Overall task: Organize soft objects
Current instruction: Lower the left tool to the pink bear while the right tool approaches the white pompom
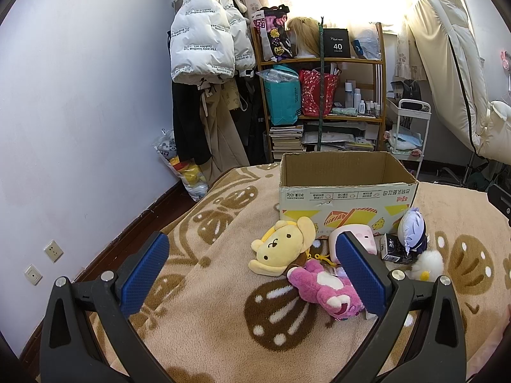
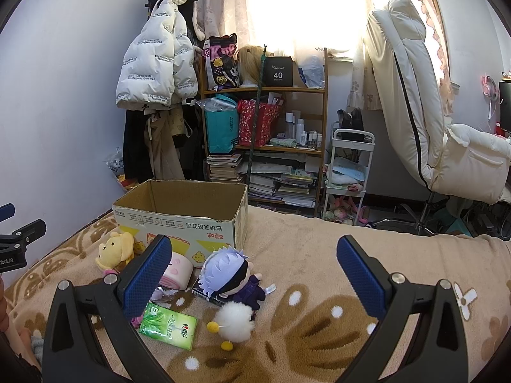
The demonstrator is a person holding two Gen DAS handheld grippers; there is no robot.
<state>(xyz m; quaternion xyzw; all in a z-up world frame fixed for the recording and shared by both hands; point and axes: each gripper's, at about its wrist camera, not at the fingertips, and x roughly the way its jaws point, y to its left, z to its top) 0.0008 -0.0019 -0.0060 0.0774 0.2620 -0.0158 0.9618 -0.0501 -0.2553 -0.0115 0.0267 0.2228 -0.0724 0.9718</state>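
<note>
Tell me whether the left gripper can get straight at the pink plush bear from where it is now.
Probably yes. The left gripper is open and empty, and the pink plush bear lies uncovered on the blanket just ahead, near its right finger. The yellow plush lies close behind it, so a slight shift right should help.

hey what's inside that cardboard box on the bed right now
The cardboard box stands open; only bare brown inner walls show. Its near wall hides the floor, so anything lying low inside cannot be seen. The plush toys, like the yellow bear, lie outside in front.

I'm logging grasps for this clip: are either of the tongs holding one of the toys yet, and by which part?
Nothing is held. The left tongs and right tongs are both open and empty above the blanket.
</note>
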